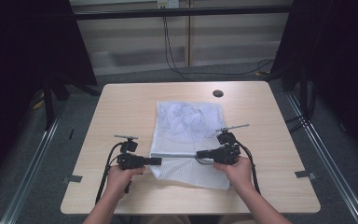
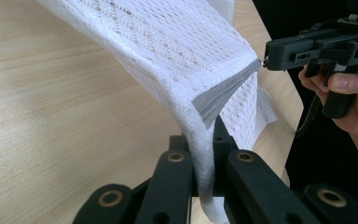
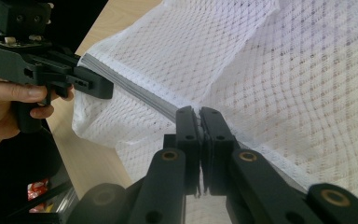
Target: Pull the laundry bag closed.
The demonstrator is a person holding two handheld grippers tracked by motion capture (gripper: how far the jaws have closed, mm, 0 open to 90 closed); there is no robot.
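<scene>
Mesh laundry bag [image 1: 189, 140] held by its zipper at lower centre of the high view.

The grey zipper [image 1: 177, 154] runs level between both tools: the left tool [image 1: 158, 161] is clamped on the bag's edge at the zipper's end, the right tool [image 1: 200, 154] pinched shut on what looks like the slider. To work it well, keep the left end taut and draw the right along the track. The left gripper view shows mesh [image 2: 177, 51] lifted off the surface [image 1: 126, 107]; from above it looks flat.
</scene>
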